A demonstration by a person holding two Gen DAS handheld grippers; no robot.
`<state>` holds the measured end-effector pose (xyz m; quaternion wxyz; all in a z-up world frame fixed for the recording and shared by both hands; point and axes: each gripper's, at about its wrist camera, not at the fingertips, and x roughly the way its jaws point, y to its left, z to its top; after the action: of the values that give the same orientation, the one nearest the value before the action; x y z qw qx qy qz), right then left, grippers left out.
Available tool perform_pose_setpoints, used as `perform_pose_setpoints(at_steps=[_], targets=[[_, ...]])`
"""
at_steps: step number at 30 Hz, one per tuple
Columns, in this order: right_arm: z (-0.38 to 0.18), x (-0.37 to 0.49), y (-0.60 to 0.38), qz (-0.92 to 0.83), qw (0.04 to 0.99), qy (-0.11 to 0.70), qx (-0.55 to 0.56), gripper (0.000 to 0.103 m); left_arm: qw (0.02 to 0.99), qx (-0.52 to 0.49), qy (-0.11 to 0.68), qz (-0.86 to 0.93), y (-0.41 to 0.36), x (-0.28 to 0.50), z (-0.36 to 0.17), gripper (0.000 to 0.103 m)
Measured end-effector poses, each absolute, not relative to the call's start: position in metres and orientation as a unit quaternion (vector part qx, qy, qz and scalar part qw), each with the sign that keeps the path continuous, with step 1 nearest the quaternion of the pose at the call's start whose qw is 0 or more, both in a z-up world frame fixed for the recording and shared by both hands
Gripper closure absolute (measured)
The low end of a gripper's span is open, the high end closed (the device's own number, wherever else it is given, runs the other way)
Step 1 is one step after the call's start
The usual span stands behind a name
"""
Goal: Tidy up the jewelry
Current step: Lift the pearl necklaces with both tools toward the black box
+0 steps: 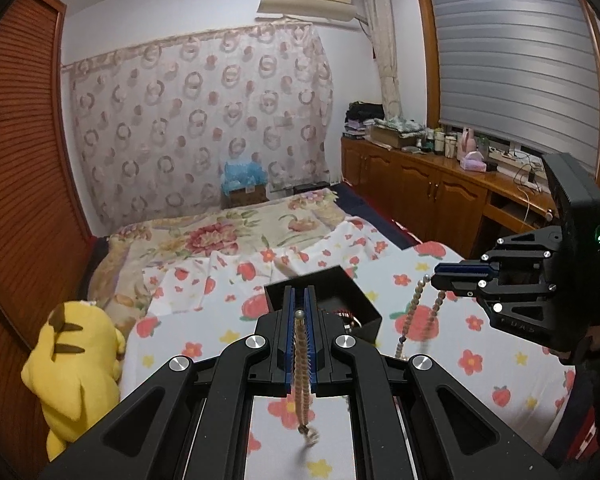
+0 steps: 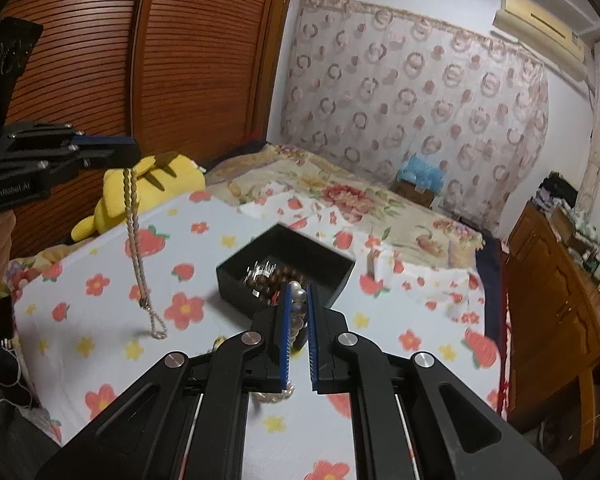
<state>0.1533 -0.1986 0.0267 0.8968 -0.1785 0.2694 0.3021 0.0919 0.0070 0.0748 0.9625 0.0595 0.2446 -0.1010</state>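
Two claws hover above my flowered bed point(image 2: 100, 320): left claw point(image 1: 299, 300) clamped on a twisted chain point(image 2: 134, 216), right claw point(image 2: 298, 300) pinching a pearl strand point(image 1: 414, 312) beside the black jewelry box point(image 2: 324, 264)

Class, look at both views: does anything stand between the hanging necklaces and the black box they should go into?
Nothing visible does. The left gripper holds a pearl necklace above the bedsheet, the right gripper holds another necklace, and the black box lies open, with beads already inside.
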Motion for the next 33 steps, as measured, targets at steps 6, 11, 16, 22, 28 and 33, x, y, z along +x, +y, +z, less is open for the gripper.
perform_pose_setpoints(at_steps=[6,11,16,22,28,33], targets=[[0.054,0.166,-0.196,0.298,0.906,0.248,-0.173,0.095,0.964,0.070,0.237,-0.098,-0.001,0.106,0.088,0.099],[0.072,0.182,-0.202,0.288,0.914,0.236,-0.161,0.095,0.963,0.063,0.241,-0.100,-0.003,0.125,0.095,0.099],[0.082,0.193,-0.207,0.285,0.918,0.231,-0.151,0.094,0.965,0.068,0.235,-0.094,-0.006,0.141,0.106,0.099],[0.092,0.201,-0.211,0.289,0.921,0.219,-0.144,0.094,0.966,0.065,0.232,-0.094,-0.010,0.156,0.115,0.099],[0.103,0.213,-0.210,0.294,0.922,0.209,-0.139,0.094,0.968,0.054,0.225,-0.095,-0.016,0.179,0.124,0.099],[0.111,0.223,-0.204,0.296,0.924,0.201,-0.134,0.094,0.967,0.047,0.230,-0.093,-0.011,0.198,0.116,0.099]])
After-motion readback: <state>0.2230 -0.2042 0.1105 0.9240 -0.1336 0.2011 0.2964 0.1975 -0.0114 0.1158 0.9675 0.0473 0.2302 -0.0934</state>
